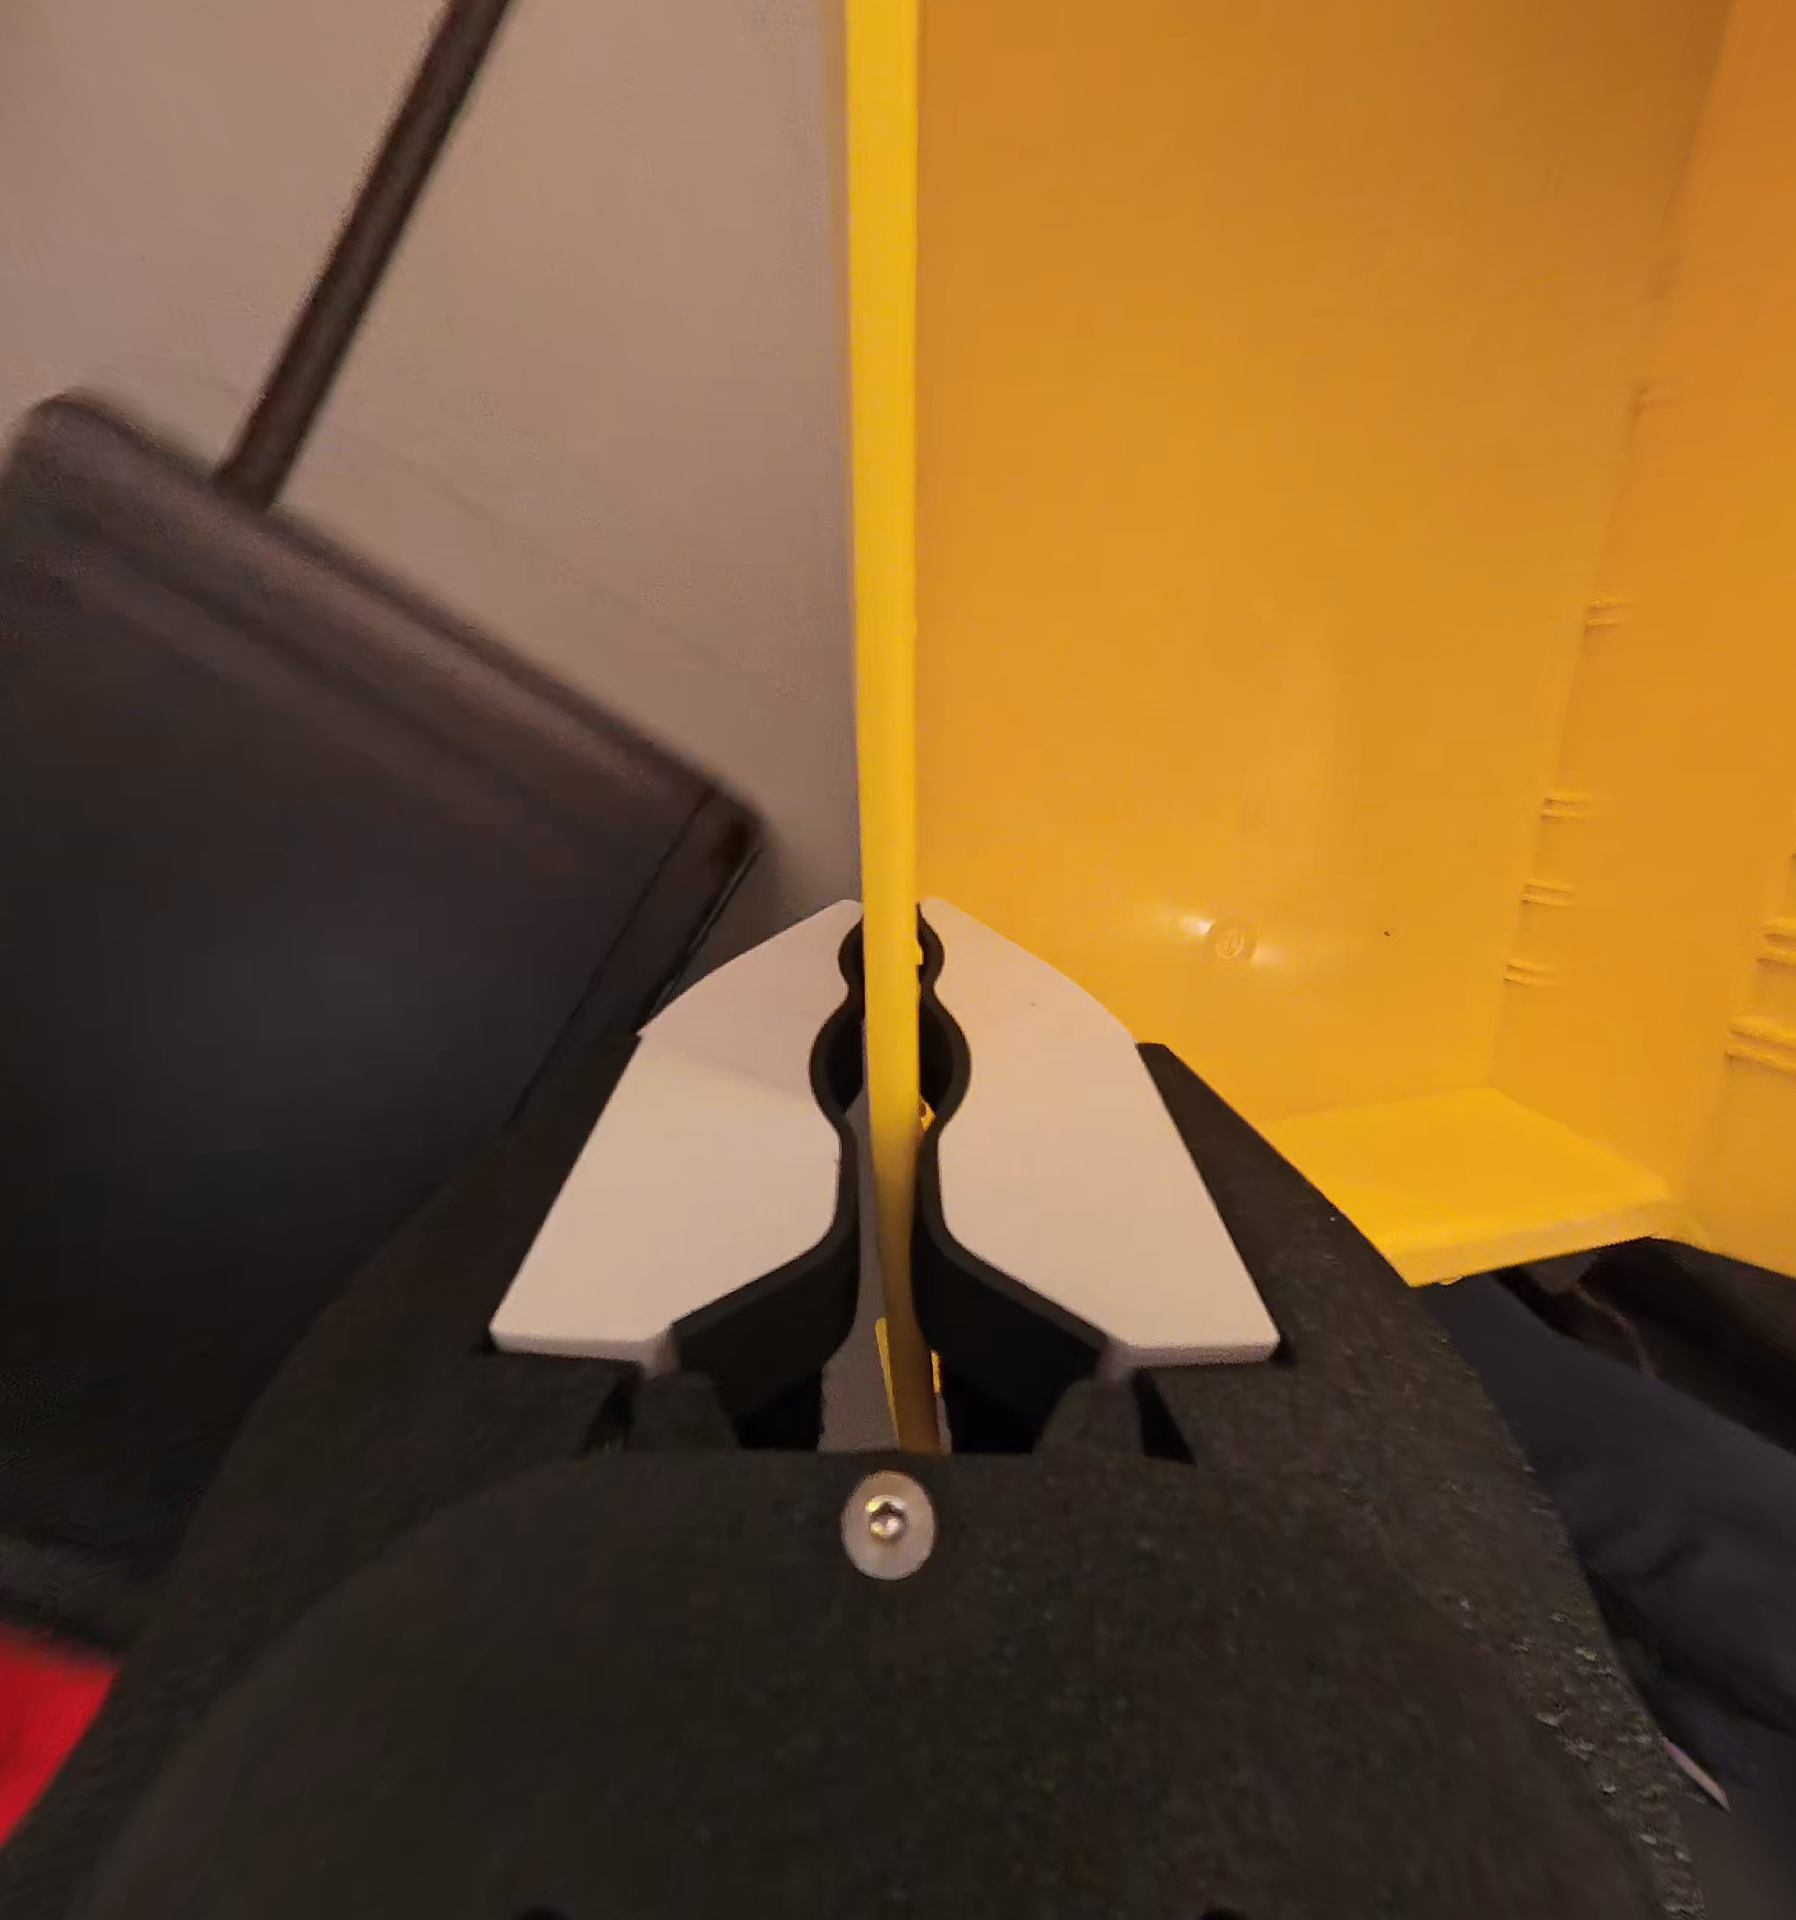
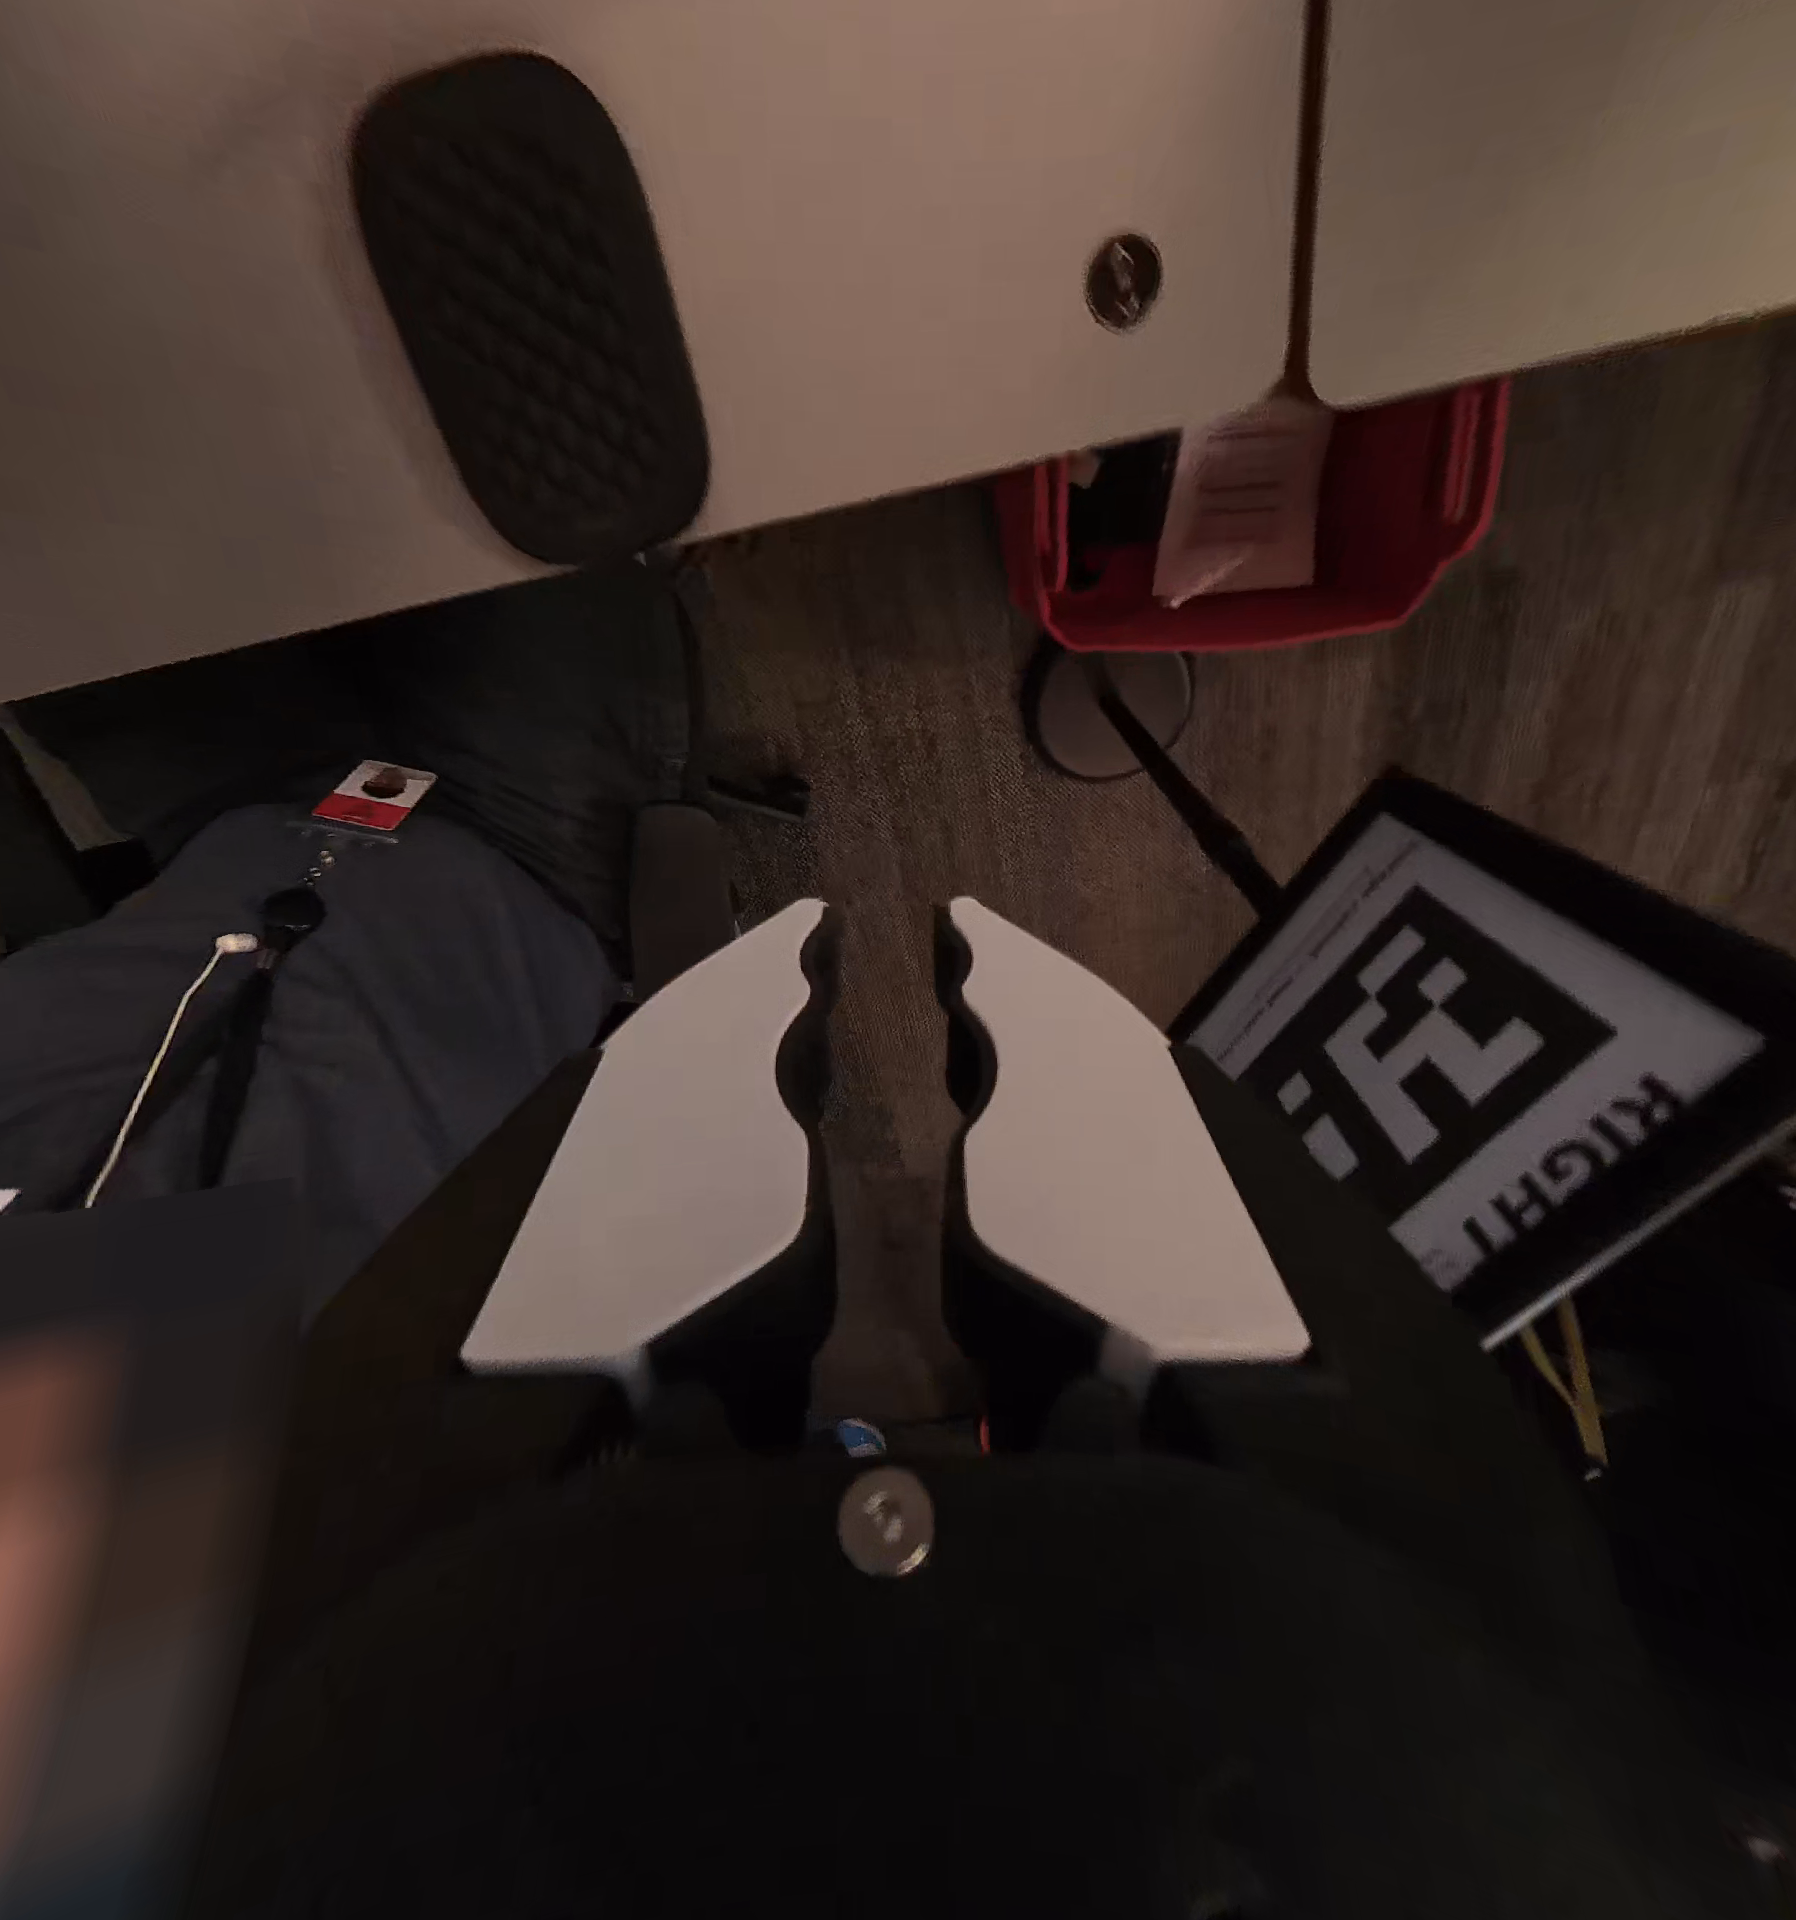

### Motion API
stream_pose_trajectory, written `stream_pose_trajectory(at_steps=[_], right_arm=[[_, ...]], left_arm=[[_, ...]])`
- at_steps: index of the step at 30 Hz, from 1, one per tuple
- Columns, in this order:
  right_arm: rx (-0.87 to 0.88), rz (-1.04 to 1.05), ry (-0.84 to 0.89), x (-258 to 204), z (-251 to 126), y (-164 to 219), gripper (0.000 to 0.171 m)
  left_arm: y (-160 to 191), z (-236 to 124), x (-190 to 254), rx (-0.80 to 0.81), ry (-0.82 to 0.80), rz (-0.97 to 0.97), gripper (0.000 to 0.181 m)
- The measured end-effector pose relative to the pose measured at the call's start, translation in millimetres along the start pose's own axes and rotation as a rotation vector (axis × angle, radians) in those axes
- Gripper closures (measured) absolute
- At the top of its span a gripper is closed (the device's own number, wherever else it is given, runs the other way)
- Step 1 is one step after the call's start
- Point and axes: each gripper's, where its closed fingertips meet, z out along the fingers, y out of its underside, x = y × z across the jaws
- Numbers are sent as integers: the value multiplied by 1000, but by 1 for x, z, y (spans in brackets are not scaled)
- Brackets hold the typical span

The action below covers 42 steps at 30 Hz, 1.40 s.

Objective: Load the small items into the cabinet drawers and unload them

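To the left of the left gripper (image 1: 889, 914) a dark rectangular object (image 1: 281, 935) with rounded corners is seen, tilted and blurred, with a thin dark rod (image 1: 354, 260) rising from behind its upper edge against a pale wall (image 1: 582, 416). A patch of red (image 1: 11, 1714) is visible at the lower left, and dark blue cloth (image 1: 1652, 1455) lies below and to the right of the gripper body.

The rim of a yellow drawer (image 1: 1289, 520) is pinched between the left gripper's white fingers (image 1: 717, 1143), which are closed tightly onto the thin wall edge running straight ahead and upward from the fingertips. The drawer's inner wall and floor spread to the right of the gripper, with moulded ribs seen at the far right. No small items can be made out inside it.

Ahead of the right gripper (image 2: 889, 914), a pale cabinet face (image 2: 873, 208) fills the upper part of the view; a dark oval textured pad (image 2: 530, 301) and a round metal lock (image 2: 1122, 281) are set on it. A red bin (image 2: 1258, 582) with a paper tag is seen beneath its lower edge, on a wood-grain floor (image 2: 1652, 623). A black-framed marker board (image 2: 1496, 1060) stands just right of the fingers. To the left, a person's dark blue clothing (image 2: 385, 987) with a badge and a white cable is seen.

The right gripper's fingers are parted by a narrow gap and nothing is held between them; only floor is seen through the gap.
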Motion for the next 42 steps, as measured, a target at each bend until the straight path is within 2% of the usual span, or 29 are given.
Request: stream_pose_trajectory(at_steps=[3, 6, 11, 17, 20, 26, 29, 32, 35, 38, 42], right_arm=[[-3, 51, 37, 20, 0, 37, 152], [-4, 70, 64, 31, 4, 71, 151], [-20, 68, 158, 35, 20, 124, 153], [-152, -49, 319, 21, 64, 176, 164], [-169, -133, 327, 4, 88, 178, 163], [-189, -253, 380, -21, 130, 172, 164], [-171, -299, 403, -27, 154, 152, 163], [-95, -340, 390, -35, 185, 109, 162], [44, -398, 299, -53, 227, 43, 163], [208, -409, 186, -67, 265, -34, 155], [498, -291, 53, -66, 287, -140, 144]], left_arm=[[-27, 59, 39, -19, 84, -15, 176], [-39, 117, 62, -53, 138, -52, 177], [-39, 192, 52, -93, 88, -161, 177], [-45, 228, 20, -51, 60, -310, 177], [-44, 237, 3, -34, 59, -401, 177], [-29, 237, -41, -53, -94, -495, 176], [-20, 239, -49, -70, -114, -521, 175], [-17, 244, -45, -61, -82, -539, 174], [-19, 246, -34, -27, -21, -554, 168], [-15, 245, -17, -40, 56, -506, 160], [-7, 239, 9, -41, 182, -439, 145]])
